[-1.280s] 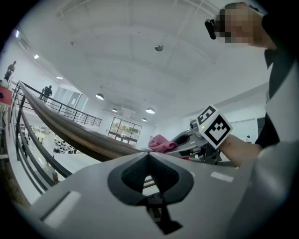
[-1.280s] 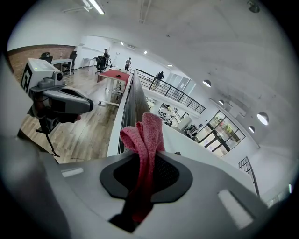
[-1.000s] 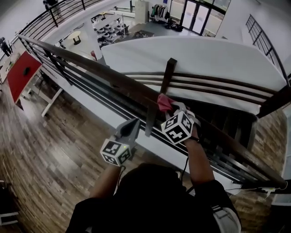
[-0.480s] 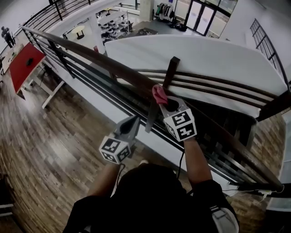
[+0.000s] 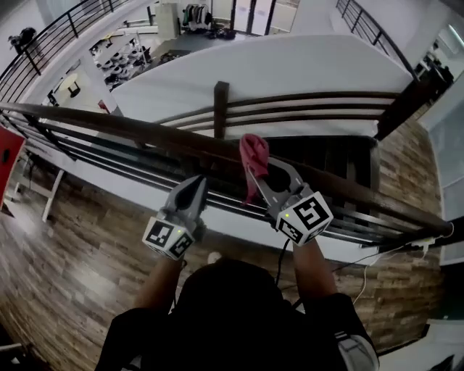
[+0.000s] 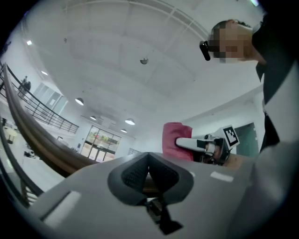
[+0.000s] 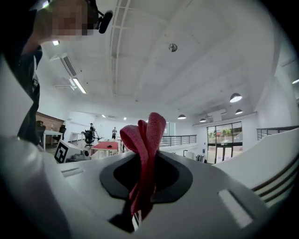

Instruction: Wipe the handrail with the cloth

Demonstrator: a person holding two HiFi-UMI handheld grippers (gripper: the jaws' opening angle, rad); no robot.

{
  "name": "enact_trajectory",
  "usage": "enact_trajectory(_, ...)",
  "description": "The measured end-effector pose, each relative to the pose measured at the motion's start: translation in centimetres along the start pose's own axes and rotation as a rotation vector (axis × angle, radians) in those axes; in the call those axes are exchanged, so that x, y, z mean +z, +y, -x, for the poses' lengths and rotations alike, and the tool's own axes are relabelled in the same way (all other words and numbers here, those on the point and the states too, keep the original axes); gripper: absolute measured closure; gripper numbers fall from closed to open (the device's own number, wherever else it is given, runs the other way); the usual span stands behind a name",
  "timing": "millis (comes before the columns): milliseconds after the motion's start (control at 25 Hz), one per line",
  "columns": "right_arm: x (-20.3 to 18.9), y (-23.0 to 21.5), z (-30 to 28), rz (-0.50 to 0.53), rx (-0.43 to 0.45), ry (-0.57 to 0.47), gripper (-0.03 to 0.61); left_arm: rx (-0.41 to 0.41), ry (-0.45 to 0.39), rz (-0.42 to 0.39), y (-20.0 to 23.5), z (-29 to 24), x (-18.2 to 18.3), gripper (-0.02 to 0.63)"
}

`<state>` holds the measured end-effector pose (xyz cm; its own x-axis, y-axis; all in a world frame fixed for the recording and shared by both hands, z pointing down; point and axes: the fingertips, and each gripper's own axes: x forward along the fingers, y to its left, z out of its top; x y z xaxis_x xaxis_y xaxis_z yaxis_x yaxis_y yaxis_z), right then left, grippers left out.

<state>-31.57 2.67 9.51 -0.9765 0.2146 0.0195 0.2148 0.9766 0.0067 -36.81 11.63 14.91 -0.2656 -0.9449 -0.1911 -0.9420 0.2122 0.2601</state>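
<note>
A mezzanine with a wood-plank floor (image 5: 65,253) overlooks a bright, white hall with glass doors (image 5: 243,11) at its far end. A dark wooden handrail (image 5: 130,124) crosses from left to right, with thin dark bars (image 5: 109,163) under it and a wooden post (image 5: 220,109) behind. The right gripper (image 5: 259,168) has its jaws closed on a red cloth (image 5: 254,153), which stands up out of them right at the rail; whether it presses on the wood cannot be told. The left gripper (image 5: 197,185) is beside it, near the rail, jaws together with nothing between them. A red bench (image 5: 6,156) stands below at the left.
</note>
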Motion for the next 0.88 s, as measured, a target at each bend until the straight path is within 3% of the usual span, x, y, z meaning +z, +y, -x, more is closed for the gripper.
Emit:
enact_trajectory(200,0.6,-4.0,10.2,0.028,-0.227,-0.028,0.526,-0.298,0.071,0.035,-9.3,-6.5,-2.5,0.614)
enact_trajectory(400,-0.3,-7.1,21.2,0.005,-0.418,-0.049,0.526,-0.503,0.140,0.053,-19.2,-10.8,-6.4,0.614)
enact_trajectory(880,-5.2,-7.9,43.1,-0.117,-0.767,-0.056,0.526,-0.767,0.301,0.098,-39.5,-13.7,-16.5,0.614)
